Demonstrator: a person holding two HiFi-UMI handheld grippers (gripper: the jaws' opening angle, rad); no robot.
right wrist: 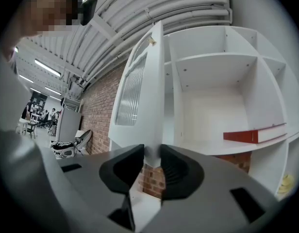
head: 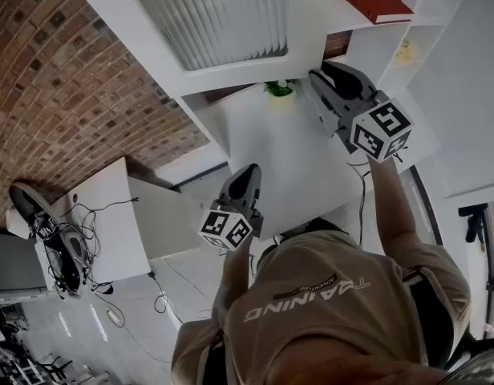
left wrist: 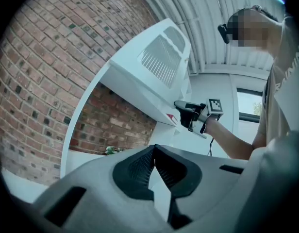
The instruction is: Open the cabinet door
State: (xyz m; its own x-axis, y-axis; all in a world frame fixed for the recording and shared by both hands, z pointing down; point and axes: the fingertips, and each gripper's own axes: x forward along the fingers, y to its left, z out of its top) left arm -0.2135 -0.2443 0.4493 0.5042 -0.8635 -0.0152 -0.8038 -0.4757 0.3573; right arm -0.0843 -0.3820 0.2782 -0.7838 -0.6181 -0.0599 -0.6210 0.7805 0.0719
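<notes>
The white cabinet door with the ribbed glass panel [right wrist: 140, 91] stands swung out from its cabinet, edge-on to your right gripper view. Your right gripper [right wrist: 152, 152] is clenched on that door: the lower end of the free edge sits between the two black pads, which press on it from both sides. From the head view, the same gripper [head: 321, 77] reaches up and forward to the door [head: 207, 14] at arm's length.

Just to the right of the door, the white open-shelf cabinet [right wrist: 217, 62] shows its compartments. A red book [right wrist: 254, 136] lies flat on one shelf, and a small green plant [head: 281, 88] stands on the lower ledge below the door.

Your left gripper [left wrist: 154, 149] is closed on nothing, its pad tips meeting. It hangs lower and to the left [head: 243, 171], well apart from the door.

A red brick wall [head: 62, 79] runs behind the cabinet, and a white table [head: 111, 215] strewn with cables stands by it on the left.
</notes>
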